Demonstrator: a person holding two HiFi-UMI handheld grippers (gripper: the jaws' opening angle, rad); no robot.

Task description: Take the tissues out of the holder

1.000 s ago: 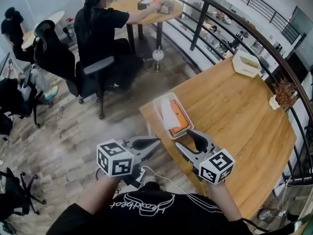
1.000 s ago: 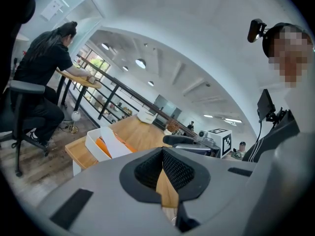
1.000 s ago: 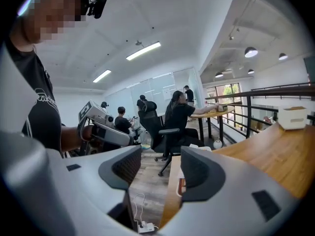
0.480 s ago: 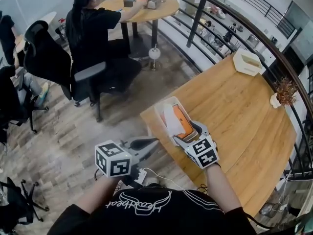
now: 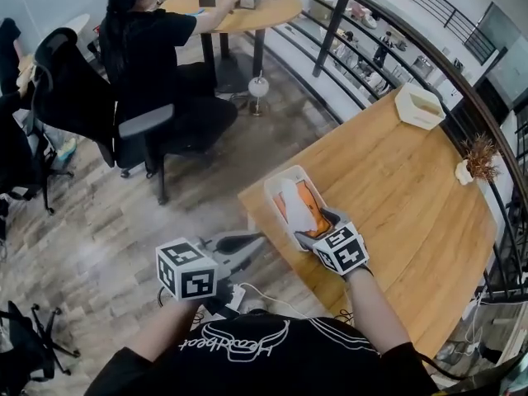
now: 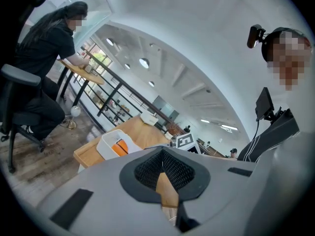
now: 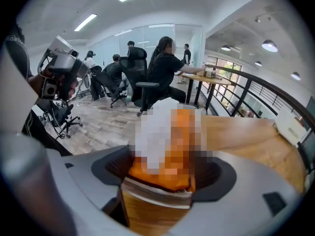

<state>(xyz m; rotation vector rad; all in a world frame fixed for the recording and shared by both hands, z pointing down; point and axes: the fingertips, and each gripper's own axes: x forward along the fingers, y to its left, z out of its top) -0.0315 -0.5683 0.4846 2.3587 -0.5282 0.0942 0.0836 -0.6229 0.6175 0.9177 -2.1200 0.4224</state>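
Note:
A white tissue holder (image 5: 271,191) stands at the near left corner of the wooden table (image 5: 396,180). It carries an orange tissue pack (image 5: 310,198), and a white tissue (image 5: 294,201) sticks up out of it. My right gripper (image 5: 318,219) is at the holder's near end, and its jaws are opening with that end between them. From the right gripper view, the holder's rim (image 7: 155,191) and the pack (image 7: 157,178) fill the gap in the right gripper (image 7: 167,173). My left gripper (image 5: 251,239) hangs shut and empty off the table's left edge, above the floor.
A white box (image 5: 419,106) and a small dried plant (image 5: 477,159) sit at the table's far side. A dark railing (image 5: 346,7) curves behind it. A person (image 5: 148,48) sits in an office chair at a round table, back left. Other chairs stand at the left.
My right gripper has moved forward to the holder's near end and its jaws have spread around it. The left gripper has hardly moved.

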